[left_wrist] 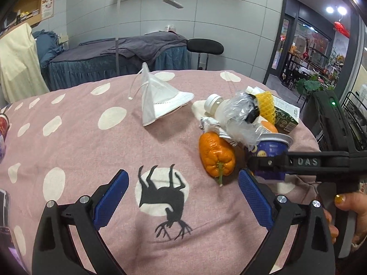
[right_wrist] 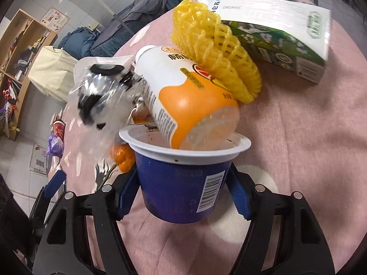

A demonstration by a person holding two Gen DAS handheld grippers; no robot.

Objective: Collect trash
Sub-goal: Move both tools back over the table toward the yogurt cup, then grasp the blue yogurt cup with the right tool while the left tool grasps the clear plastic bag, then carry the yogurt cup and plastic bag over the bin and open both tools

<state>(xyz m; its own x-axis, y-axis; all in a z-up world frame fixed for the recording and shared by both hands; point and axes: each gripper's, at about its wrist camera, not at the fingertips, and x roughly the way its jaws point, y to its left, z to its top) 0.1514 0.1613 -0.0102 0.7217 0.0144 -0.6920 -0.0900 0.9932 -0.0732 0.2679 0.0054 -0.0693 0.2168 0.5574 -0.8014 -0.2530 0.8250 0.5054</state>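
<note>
My right gripper (right_wrist: 183, 197) is shut on a blue yogurt cup (right_wrist: 183, 183) with a white rim; the cup also shows in the left wrist view (left_wrist: 271, 147). A white and orange bottle (right_wrist: 183, 96) leans into the cup. Beside it lie yellow foam netting (right_wrist: 215, 45), a green and white carton (right_wrist: 275, 29) and crumpled clear plastic (right_wrist: 101, 96). My left gripper (left_wrist: 183, 197) is open and empty over the pink spotted cloth (left_wrist: 80, 149). An orange pepper (left_wrist: 216, 158) lies close ahead of its right finger. A white face mask (left_wrist: 158, 98) lies farther off.
The trash pile sits at the right side of the round table, near its edge. A massage bed (left_wrist: 119, 57) and a black stool (left_wrist: 205, 47) stand behind the table. A red cup (right_wrist: 58, 127) and purple wrapper (right_wrist: 55, 144) lie at the far left.
</note>
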